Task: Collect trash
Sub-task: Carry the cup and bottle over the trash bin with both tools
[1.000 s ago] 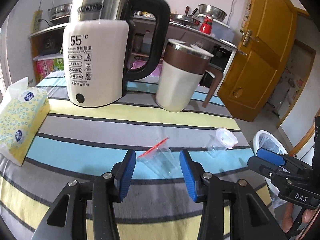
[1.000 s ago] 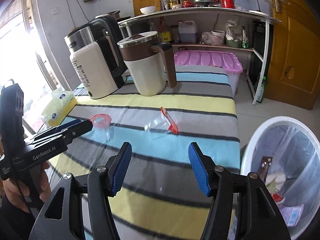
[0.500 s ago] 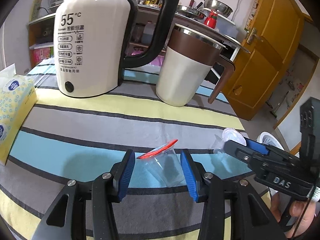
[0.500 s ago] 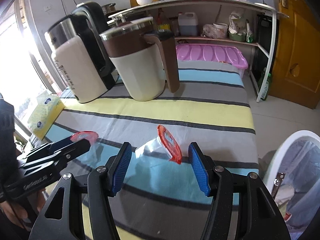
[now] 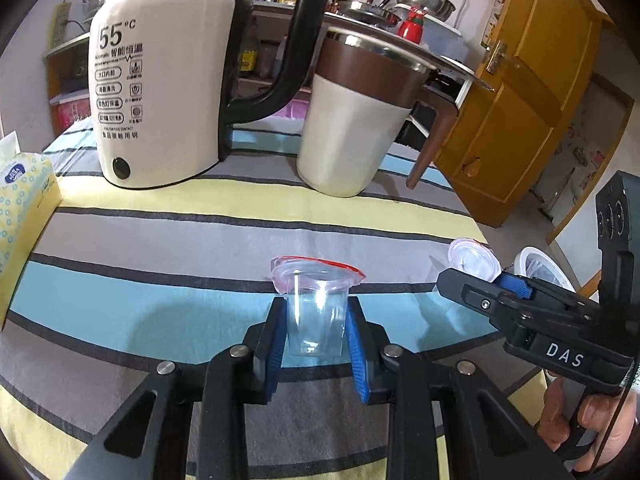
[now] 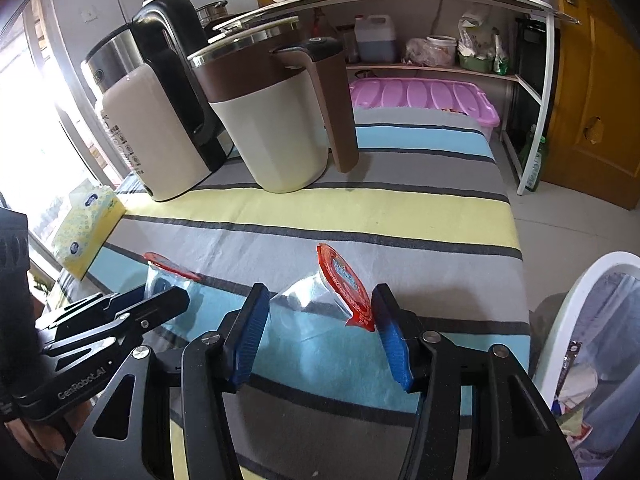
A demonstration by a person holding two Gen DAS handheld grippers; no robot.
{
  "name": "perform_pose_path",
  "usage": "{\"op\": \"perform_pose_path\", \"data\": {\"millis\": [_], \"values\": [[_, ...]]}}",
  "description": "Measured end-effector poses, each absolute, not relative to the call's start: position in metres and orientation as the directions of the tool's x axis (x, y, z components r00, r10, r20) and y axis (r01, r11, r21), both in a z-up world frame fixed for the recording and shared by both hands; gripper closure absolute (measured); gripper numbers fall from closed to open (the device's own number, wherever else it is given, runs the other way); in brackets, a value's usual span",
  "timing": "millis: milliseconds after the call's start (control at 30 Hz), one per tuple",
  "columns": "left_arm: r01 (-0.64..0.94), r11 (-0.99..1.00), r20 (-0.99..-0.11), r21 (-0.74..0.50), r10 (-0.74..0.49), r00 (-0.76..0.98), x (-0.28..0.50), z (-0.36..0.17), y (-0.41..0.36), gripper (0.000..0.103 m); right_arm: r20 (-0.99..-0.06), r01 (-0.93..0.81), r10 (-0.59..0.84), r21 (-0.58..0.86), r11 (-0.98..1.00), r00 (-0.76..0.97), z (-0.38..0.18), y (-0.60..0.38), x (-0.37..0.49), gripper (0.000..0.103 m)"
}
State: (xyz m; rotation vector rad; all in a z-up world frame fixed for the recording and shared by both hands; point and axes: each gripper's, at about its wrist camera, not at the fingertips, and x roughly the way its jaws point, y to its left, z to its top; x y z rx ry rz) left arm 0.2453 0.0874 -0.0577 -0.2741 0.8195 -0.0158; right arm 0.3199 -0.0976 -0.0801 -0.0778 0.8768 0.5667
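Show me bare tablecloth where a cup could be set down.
Free: the striped cloth between the kettle, the tissue pack and the upright cup. Crowded: the near edge, with both cups and both grippers, and the back with kettle and jug.

- Two clear cups are counted on the striped cloth: one, another.
- Two grippers are seen: left, right.
- One kettle is counted.
- One jug is counted.
- One tissue pack is counted.
- One bin is seen.
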Motion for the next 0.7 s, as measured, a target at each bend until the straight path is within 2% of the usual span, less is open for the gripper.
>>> {"op": "perform_pose_path", "data": {"millis": [700], "values": [[0.017, 0.968, -0.662, -0.250, -0.184, 0.727, 0.175, -0.023, 0.039, 0.074, -0.676, -0.477, 0.456, 0.173, 0.862, 0.579, -0.043, -0.156, 0.238, 0.049]]}}
